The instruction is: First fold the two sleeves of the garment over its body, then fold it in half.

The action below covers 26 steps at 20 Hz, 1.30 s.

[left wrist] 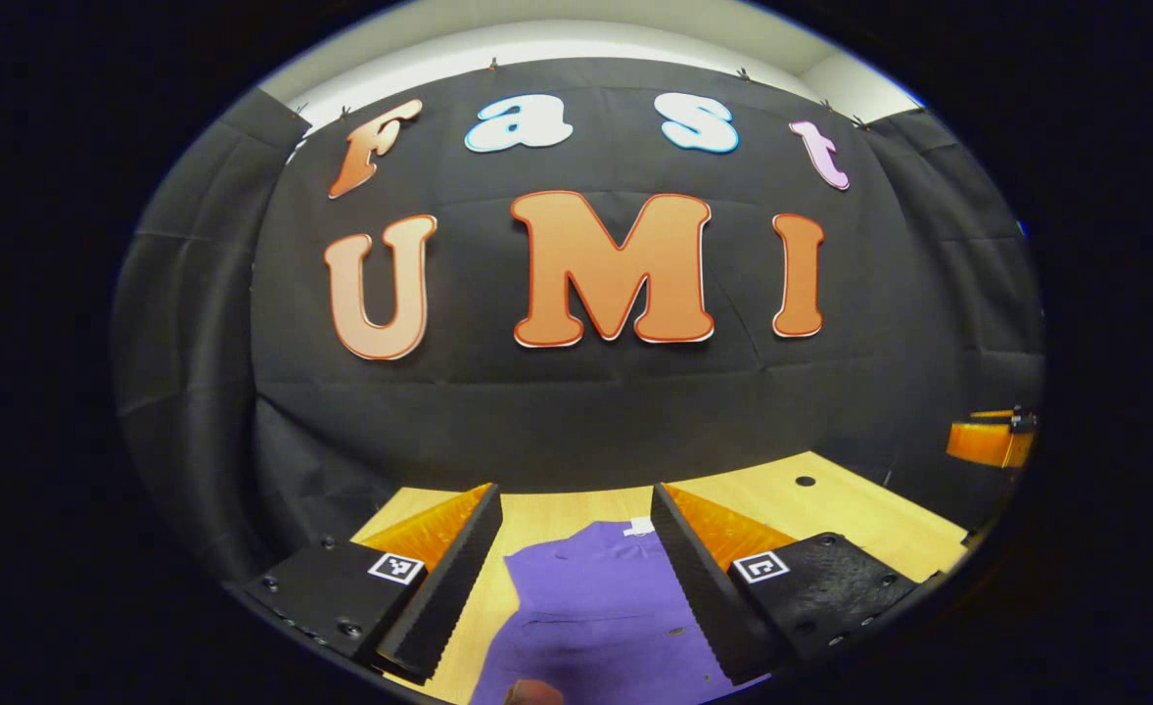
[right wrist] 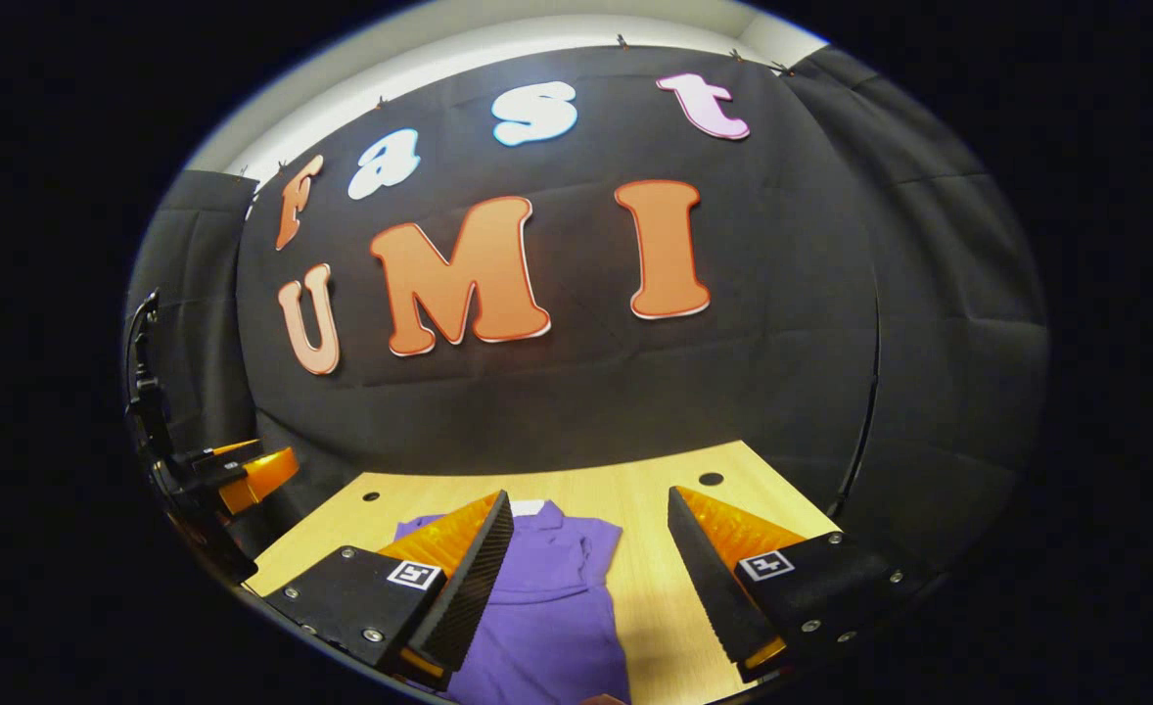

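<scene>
L gripper (left wrist: 576,578): my fingers spread wide, nothing between them but air, held above the table (left wrist: 831,509). Purple garment (left wrist: 596,607) lies flat on the light wood top, straight below the gap, white tag at its collar toward the far wall. Something small and rounded at bottom edge of left gripper view, can't tell what. Other gripper seen far R in that view, orange part only.

R gripper (right wrist: 586,578): fingers also released, wide apart, gripping nothing. In right gripper view the garment (right wrist: 547,597) sits under my L finger and runs toward the gap; bare table (right wrist: 655,587) under the R finger. Garment looks narrow, side edge straight; sleeve state unclear from here. Dark holes in the tabletop near the far edge.
</scene>
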{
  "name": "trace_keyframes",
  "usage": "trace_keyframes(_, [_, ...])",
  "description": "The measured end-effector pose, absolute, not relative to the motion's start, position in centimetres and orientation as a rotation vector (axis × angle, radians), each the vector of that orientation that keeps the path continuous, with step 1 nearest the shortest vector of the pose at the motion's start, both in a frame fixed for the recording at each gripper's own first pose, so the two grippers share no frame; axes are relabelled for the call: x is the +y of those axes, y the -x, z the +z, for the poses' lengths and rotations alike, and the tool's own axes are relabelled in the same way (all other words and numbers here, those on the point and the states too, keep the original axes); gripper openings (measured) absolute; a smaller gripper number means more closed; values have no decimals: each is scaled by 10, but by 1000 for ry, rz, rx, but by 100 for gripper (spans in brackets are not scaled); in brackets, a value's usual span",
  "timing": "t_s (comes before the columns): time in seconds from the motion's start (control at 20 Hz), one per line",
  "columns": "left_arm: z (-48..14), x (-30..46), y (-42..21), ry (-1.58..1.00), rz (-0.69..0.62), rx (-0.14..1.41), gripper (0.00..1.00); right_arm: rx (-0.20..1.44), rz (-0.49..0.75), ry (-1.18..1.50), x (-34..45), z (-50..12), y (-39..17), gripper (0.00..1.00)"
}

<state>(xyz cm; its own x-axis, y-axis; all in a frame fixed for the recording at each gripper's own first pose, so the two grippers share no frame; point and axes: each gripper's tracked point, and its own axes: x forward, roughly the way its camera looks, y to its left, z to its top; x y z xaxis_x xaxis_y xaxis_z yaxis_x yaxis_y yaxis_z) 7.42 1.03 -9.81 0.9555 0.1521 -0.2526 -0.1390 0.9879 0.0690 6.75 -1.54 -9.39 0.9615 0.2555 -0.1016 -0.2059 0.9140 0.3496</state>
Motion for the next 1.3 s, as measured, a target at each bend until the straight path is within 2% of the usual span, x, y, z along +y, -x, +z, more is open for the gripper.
trace_keyframes(0.15, [-91, 20, -43, -81, 178, 252, 99, 135, 257, -296, -2, -93, -71, 94])
trace_keyframes(0.65, [-178, 51, 28, -65, 176, 506, 98, 477, 291, -227, 10, -201, -27, 95])
trace_keyframes(0.75, [-213, 47, 45, -52, 146, 611, 94, 567, 321, -240, 20, -230, -11, 95])
trace_keyframes(0.8, [-231, 45, 54, -41, 129, 678, 98, 615, 329, -242, 24, -244, -3, 95])
trace_keyframes(0.95, [-273, 43, 80, 1, 97, 843, 99, 748, 333, -241, 31, -282, 20, 95])
trace_keyframes(1.1, [-321, 54, 110, 52, 121, 1022, 99, 896, 365, -226, 37, -317, 51, 95])
trace_keyframes(1.3, [-373, 52, 149, 90, 103, 1248, 100, 1015, 363, -208, 39, -349, 73, 95])
